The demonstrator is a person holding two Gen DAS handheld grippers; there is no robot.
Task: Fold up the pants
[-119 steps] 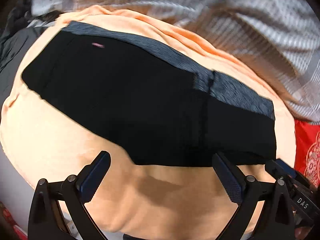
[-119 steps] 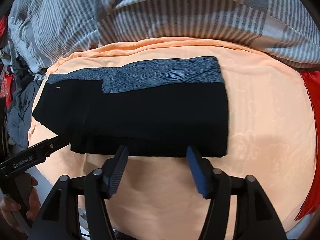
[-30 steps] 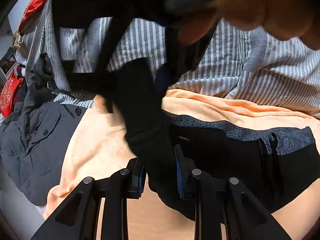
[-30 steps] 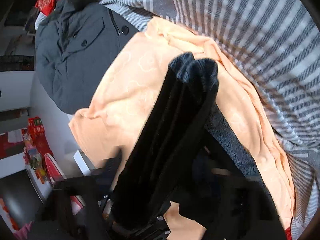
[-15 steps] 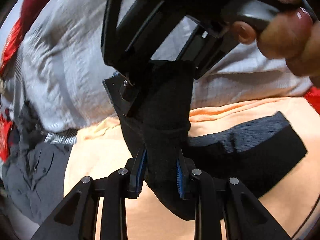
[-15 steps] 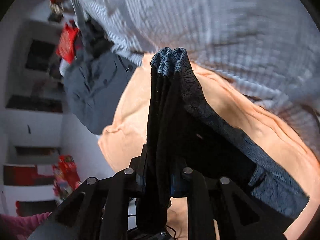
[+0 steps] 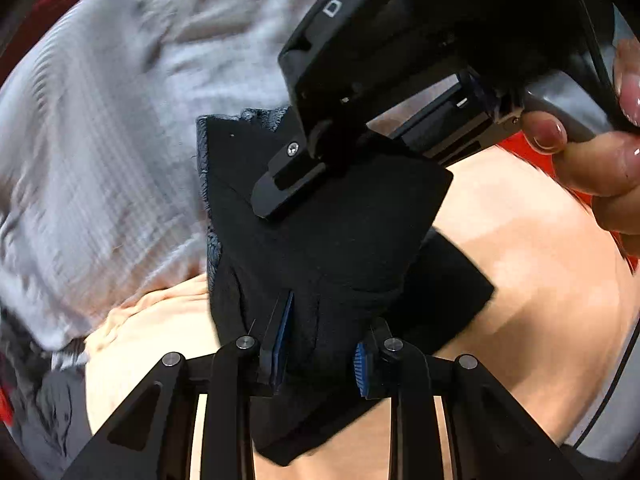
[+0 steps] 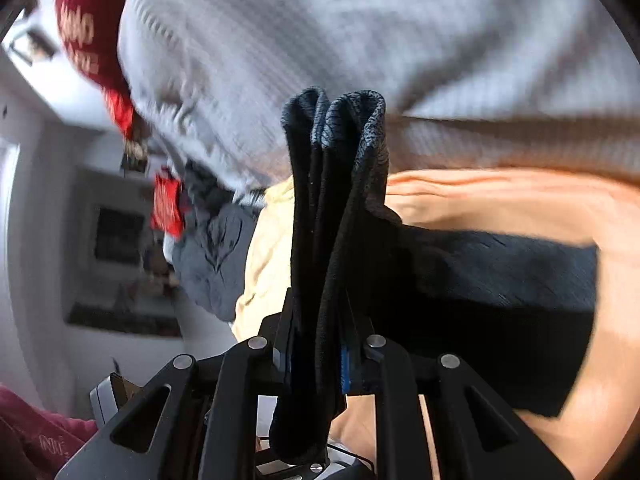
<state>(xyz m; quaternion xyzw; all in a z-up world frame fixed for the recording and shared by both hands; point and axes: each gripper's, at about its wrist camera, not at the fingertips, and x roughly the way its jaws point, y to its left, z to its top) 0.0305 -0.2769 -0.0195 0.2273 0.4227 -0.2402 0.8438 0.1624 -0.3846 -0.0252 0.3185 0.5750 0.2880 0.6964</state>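
— Reporting on the left gripper [image 7: 320,354]: what are the jaws doing?

— Clenching a thick bunch of the pants [image 7: 320,248] at lower centre of the left view. Blue pads [image 7: 280,344] are pressing the black cloth from both sides, and a flap is hanging below them.

— And the right gripper [image 8: 314,354]?

— It is gripping the pants [image 8: 336,216] too. In the right view, folded layers are standing upright between its fingers, at centre frame, with the grey patterned waistband [image 8: 360,120] curling over at the top. In the left view the right gripper [image 7: 288,184] is entering from the upper right, one finger lying against the cloth; the right hand [image 7: 600,156] is showing at the right edge, holding the handle.

— Where is the remainder of the pants lying?

— Part is resting on the orange sheet [image 8: 500,196], spreading toward the right of the right view. The held end is raised off the sheet [image 7: 540,280].

— Surroundings?

— A grey striped quilt [image 8: 360,32] is filling the upper part of both views, blurred. A dark grey garment [image 8: 216,252] is lying at centre left of the right view, and a red fabric [image 8: 80,32] is showing at upper left.
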